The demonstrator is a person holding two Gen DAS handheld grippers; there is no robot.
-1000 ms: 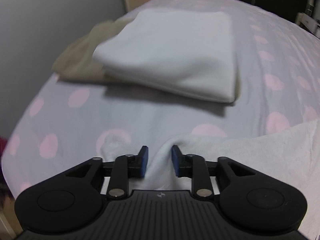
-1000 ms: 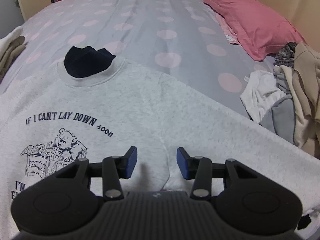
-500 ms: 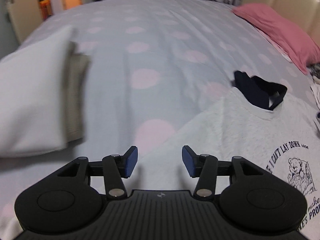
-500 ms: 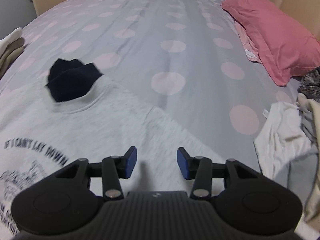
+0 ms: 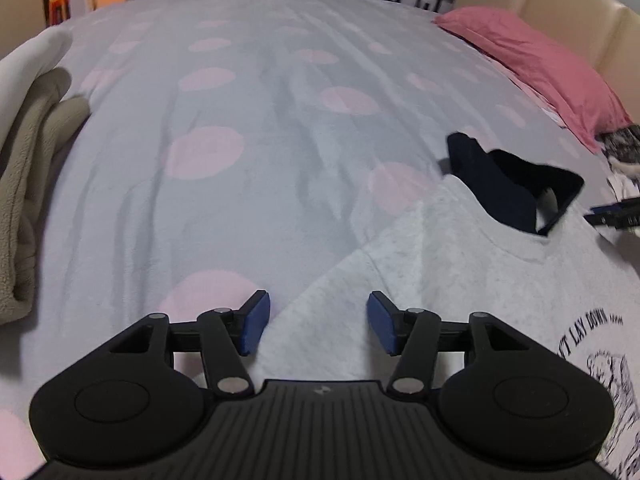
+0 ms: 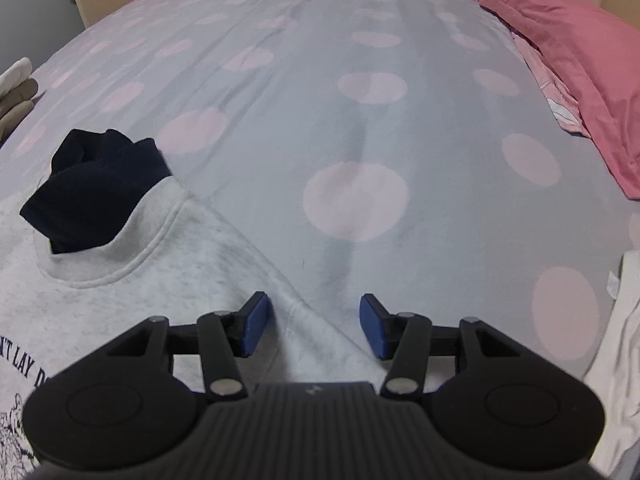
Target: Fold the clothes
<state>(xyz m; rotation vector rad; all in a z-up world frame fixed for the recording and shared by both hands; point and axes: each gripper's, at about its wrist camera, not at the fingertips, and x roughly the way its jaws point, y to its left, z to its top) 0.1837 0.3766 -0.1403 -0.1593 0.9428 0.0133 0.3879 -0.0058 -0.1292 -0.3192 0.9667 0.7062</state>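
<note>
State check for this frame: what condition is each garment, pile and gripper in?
grey sweatshirt: spread flat, unfolded, print up
dark collar: poking out of the neck
folded stack: folded, at bed's edge
loose clothes: crumpled
left gripper: open
right gripper: open

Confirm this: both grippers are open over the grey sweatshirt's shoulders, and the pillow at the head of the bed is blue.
Not quite. The pillow is pink, as the right wrist view shows. The rest holds: the left gripper and right gripper are open over the grey sweatshirt shoulders.
</note>
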